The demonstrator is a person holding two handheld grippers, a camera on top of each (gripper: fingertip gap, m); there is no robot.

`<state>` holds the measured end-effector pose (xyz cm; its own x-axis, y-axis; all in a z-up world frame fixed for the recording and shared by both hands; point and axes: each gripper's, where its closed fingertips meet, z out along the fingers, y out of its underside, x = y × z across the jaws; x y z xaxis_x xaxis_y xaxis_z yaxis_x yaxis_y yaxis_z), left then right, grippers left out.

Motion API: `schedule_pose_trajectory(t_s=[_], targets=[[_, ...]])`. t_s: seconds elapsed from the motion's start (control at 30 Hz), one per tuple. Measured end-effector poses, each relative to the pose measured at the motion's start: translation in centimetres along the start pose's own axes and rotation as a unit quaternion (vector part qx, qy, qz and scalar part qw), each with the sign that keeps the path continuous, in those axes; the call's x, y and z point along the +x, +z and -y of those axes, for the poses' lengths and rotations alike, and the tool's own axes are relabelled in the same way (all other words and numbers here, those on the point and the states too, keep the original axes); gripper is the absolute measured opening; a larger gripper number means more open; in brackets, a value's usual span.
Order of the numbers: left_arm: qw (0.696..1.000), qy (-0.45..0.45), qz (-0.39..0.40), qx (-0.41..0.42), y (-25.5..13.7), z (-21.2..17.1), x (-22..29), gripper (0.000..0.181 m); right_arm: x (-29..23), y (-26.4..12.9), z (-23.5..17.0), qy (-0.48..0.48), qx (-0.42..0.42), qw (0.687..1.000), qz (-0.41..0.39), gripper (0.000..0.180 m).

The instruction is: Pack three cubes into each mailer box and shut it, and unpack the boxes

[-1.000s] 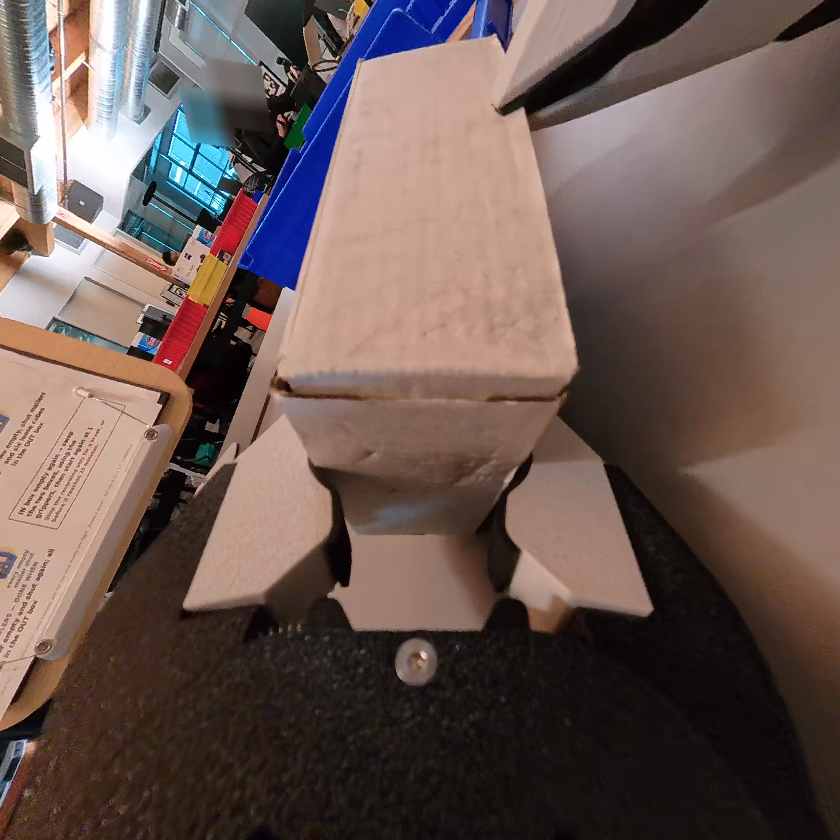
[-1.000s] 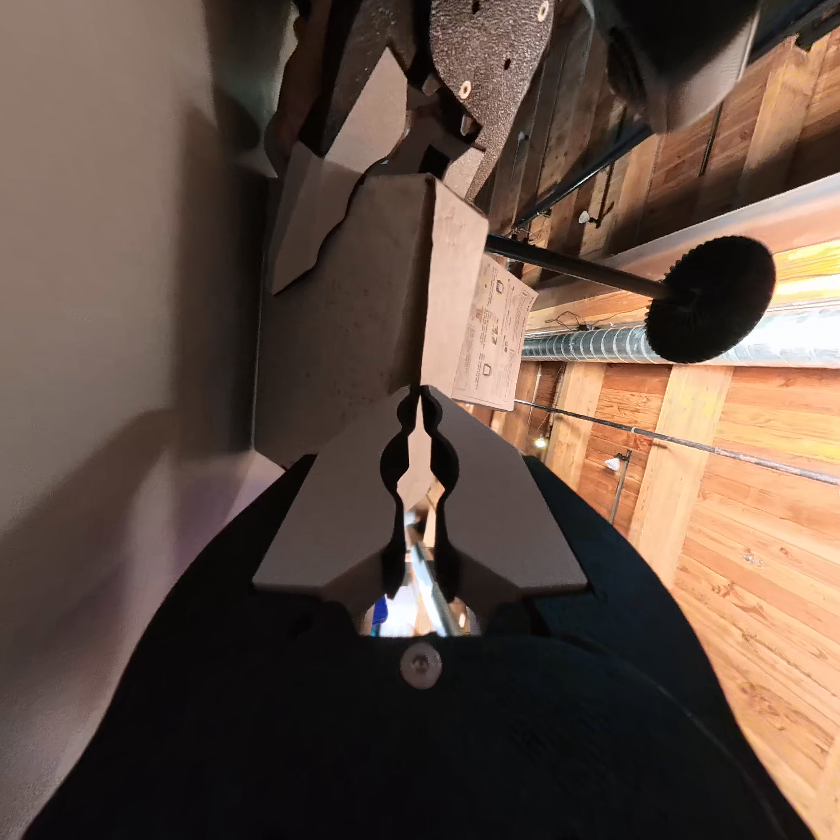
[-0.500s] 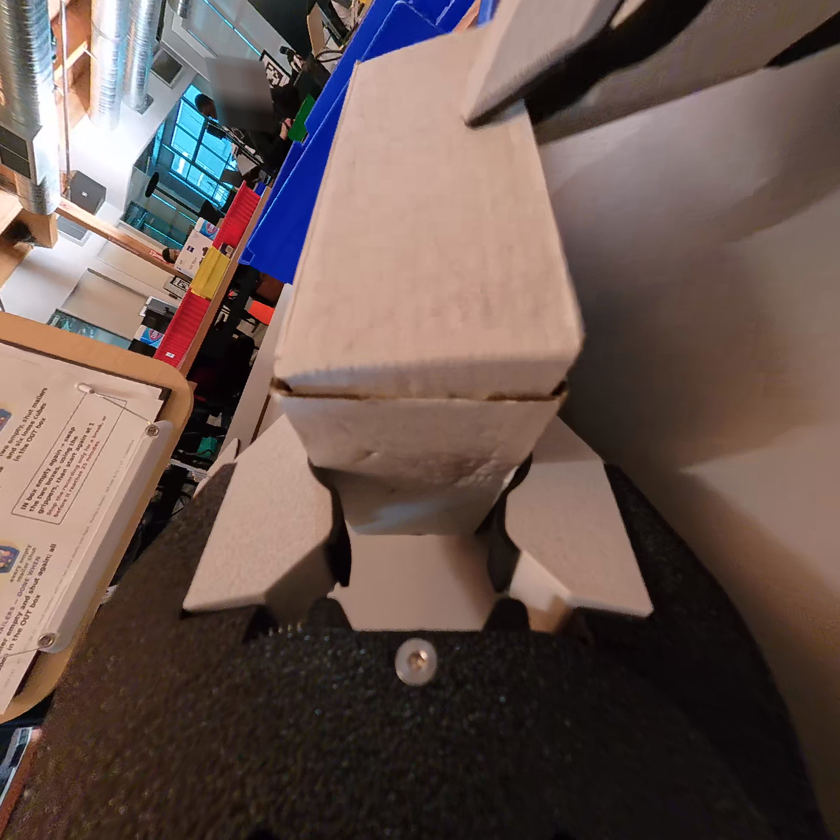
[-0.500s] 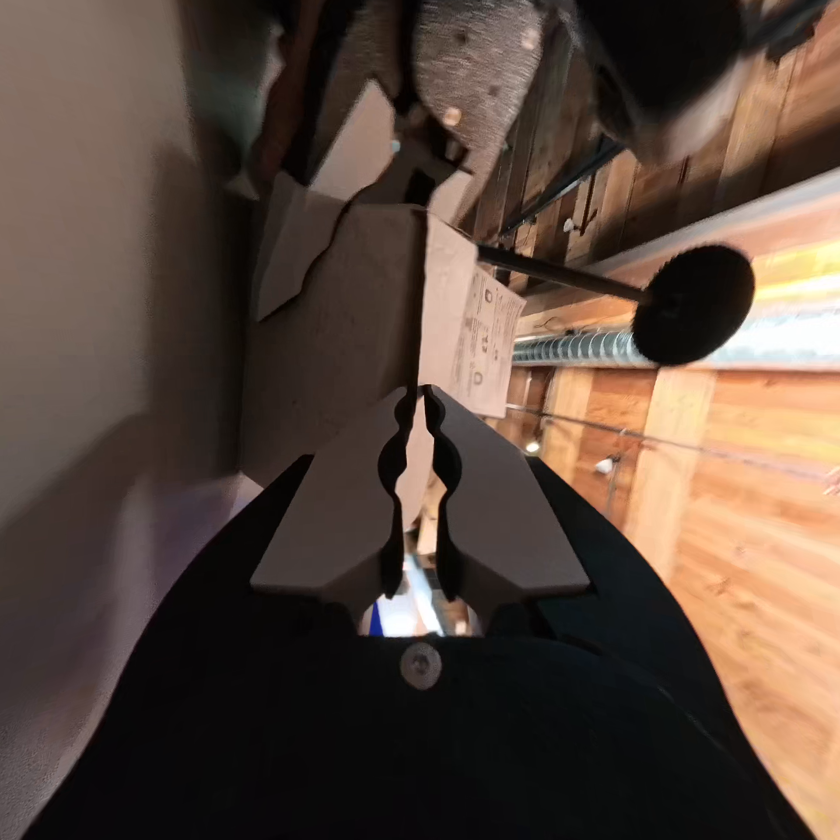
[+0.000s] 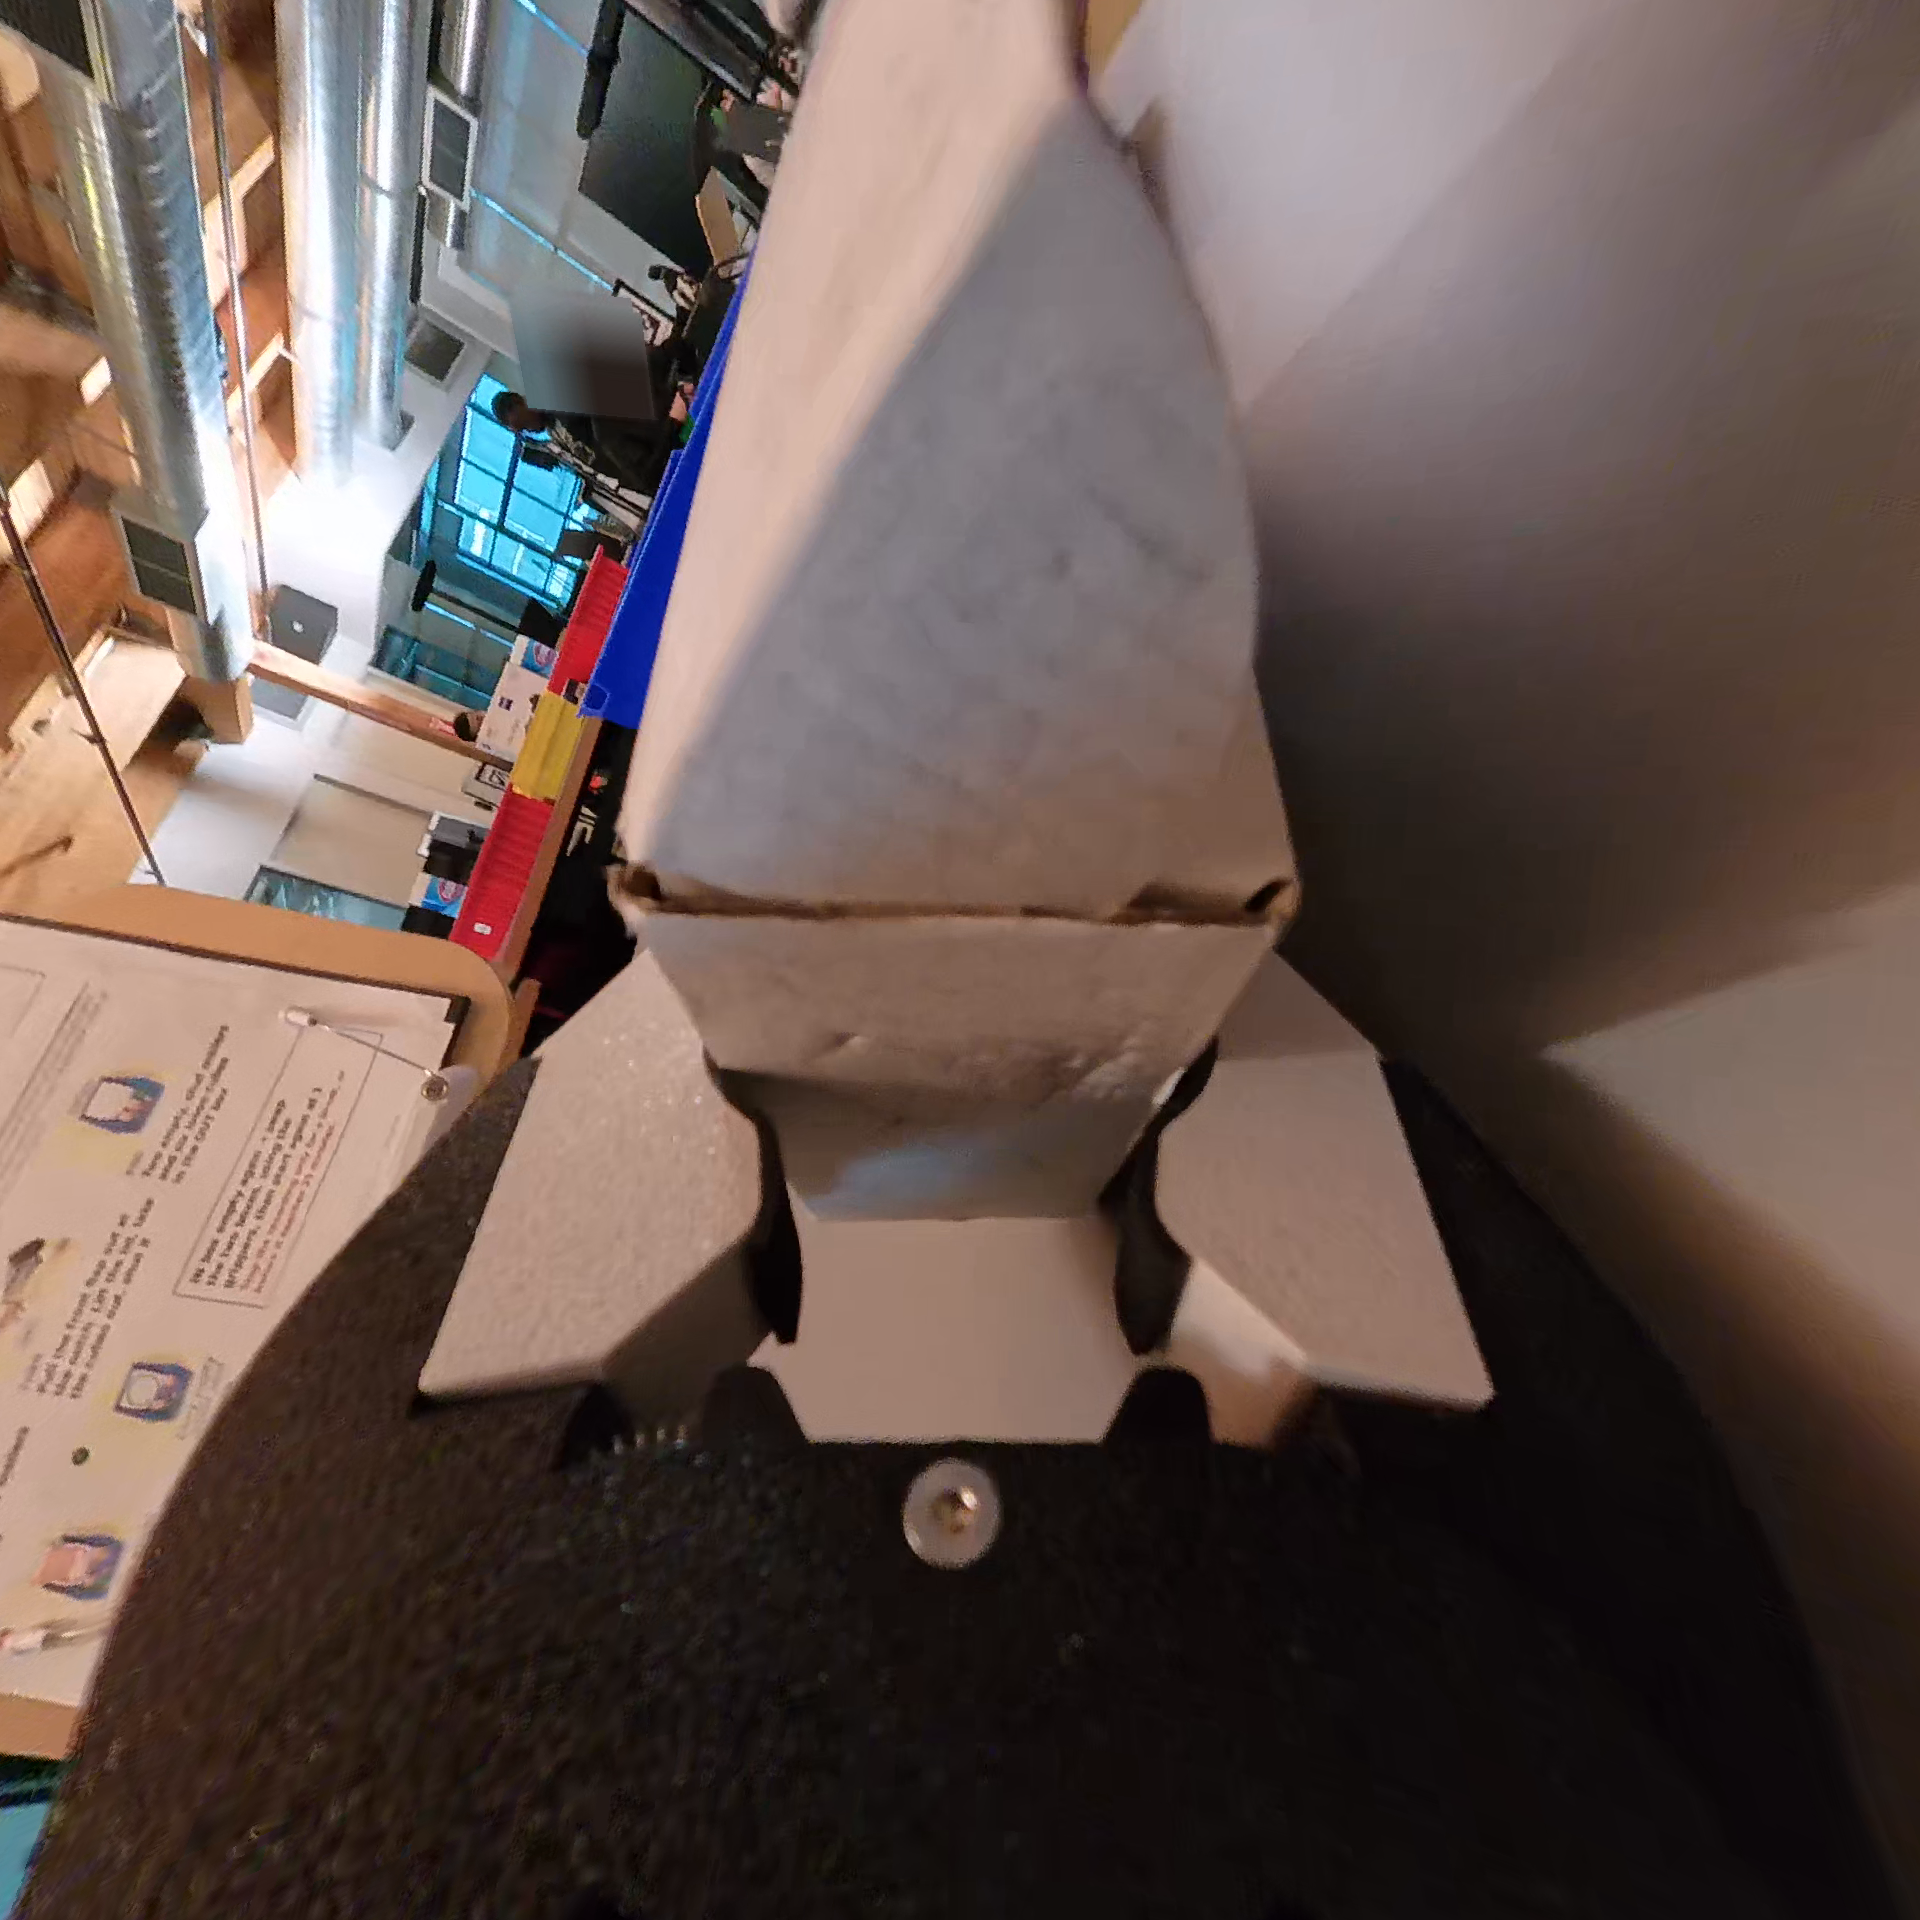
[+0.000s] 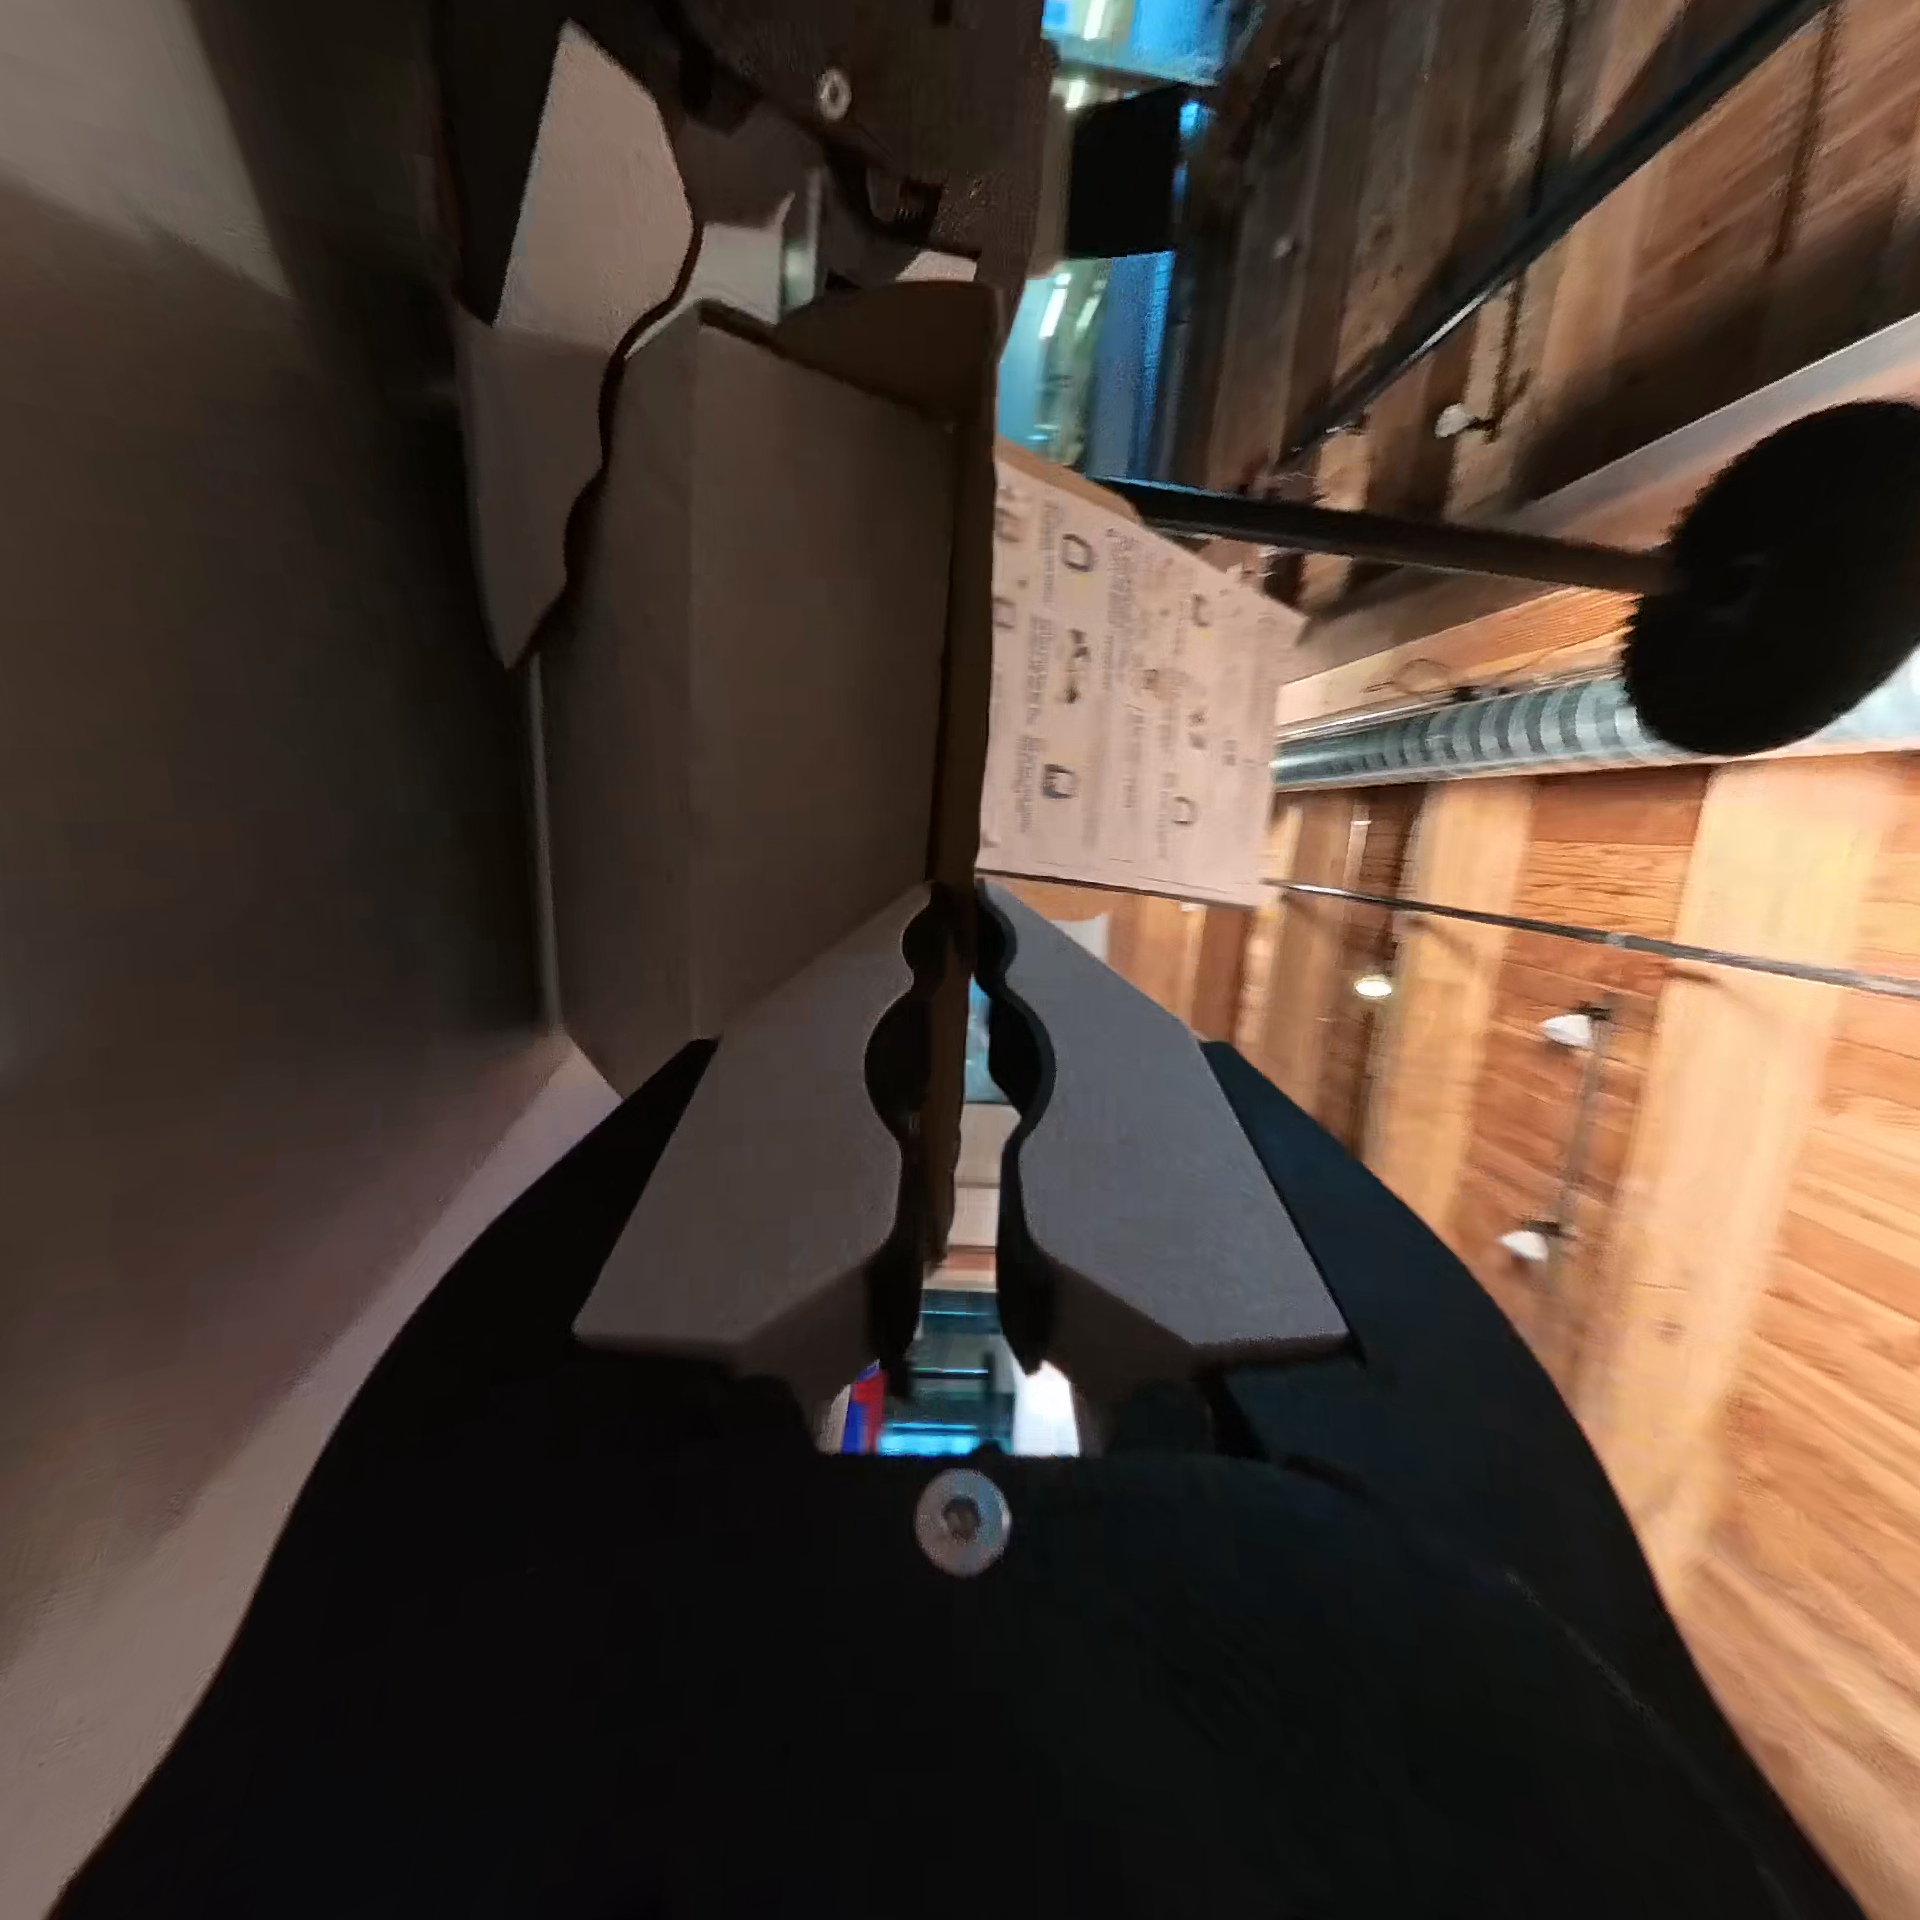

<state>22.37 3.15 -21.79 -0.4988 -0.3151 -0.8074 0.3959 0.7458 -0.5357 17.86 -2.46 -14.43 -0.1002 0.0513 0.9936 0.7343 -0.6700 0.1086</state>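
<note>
Between the two fingers of the left gripper, in the left wrist view, sits the near end of the white mailer box, clamped across its width and held against a pale grey wall-like surface on its right. The box's lid seam shows as a slightly ragged line just above the fingers, and its far end is blurred, so I cannot tell how the lid stands there. An instruction sheet on a wooden board hangs at the left edge, with blue bins beyond.

From the right wrist view, the right gripper is pinched nearly closed on a thin cardboard panel, most likely the lid or a flap of the mailer box; the left gripper grips the far end. The box lies alongside the grey surface.

Risks, as I judge them: pulling the flap while the left grip is shallow could twist the box free; the thin panel may slip from the pinch or tear at its fold; and if cubes are inside, tilting an opening box could spill them
</note>
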Motion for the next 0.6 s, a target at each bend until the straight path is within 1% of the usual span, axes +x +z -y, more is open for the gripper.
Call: schedule_pose_trajectory(t_s=[0.07, 0.1, 0.13, 0.17, 0.23, 0.3, 0.37, 0.47, 0.53, 0.57, 0.6], targets=[[1.000, 0.022, 0.005, 0.003, -0.2, -0.1, -0.1, 0.072, 0.2, -0.2, 0.4, 0.052, 0.003, 0.997, 0.050, 0.000], [1.000, 0.030, 0.009, 0.003, -0.3, -0.2, -0.1, 0.072, 0.1, -0.2, 0.6, 0.094, 0.007, 0.992, 0.082, 0.000], [0.999, 0.042, 0.012, 0.001, -0.4, -0.3, -0.1, 0.072, 0.2, -0.2, 0.8, 0.135, 0.014, 0.986, 0.100, 0.000], [0.998, 0.063, 0.018, -0.003, -0.5, -0.5, -0.2, 0.072, 0.6, -0.2, 0.8, 0.173, 0.019, 0.979, 0.106, 0.004], [0.995, 0.088, 0.035, -0.010, -0.8, -0.8, -0.5, 0.074, -0.3, -0.1, 0.8, 0.209, 0.015, 0.966, 0.152, 0.001], [0.996, 0.071, 0.051, -0.002, -1.3, -0.8, -0.9, 0.079, 0.0, 0.2, 1.2, 0.190, 0.017, 0.973, 0.132, 0.001], [0.997, 0.048, 0.054, -0.010, -2.2, -1.1, -1.4, 0.083, 0.1, 0.5, 1.5, 0.171, 0.005, 0.976, 0.134, 0.000], [0.999, -0.039, 0.017, -0.029, -4.6, -1.7, -1.2, 0.090, 0.5, 0.9, 2.0, 0.192, -0.006, 0.970, 0.148, 0.001], [0.996, -0.084, 0.015, -0.027, -6.9, -1.5, -1.4, 0.095, 1.0, 1.3, 1.9, 0.202, -0.016, 0.968, 0.151, 0.001], [0.994, -0.099, 0.028, -0.020, -8.3, -1.1, -1.7, 0.090, 1.2, 1.4, 1.9, 0.210, -0.023, 0.965, 0.154, 0.002], [0.993, -0.109, 0.042, -0.010, -9.6, -0.5, -1.9, 0.079, 1.4, 1.6, 1.9, 0.221, -0.029, 0.963, 0.154, 0.002]])
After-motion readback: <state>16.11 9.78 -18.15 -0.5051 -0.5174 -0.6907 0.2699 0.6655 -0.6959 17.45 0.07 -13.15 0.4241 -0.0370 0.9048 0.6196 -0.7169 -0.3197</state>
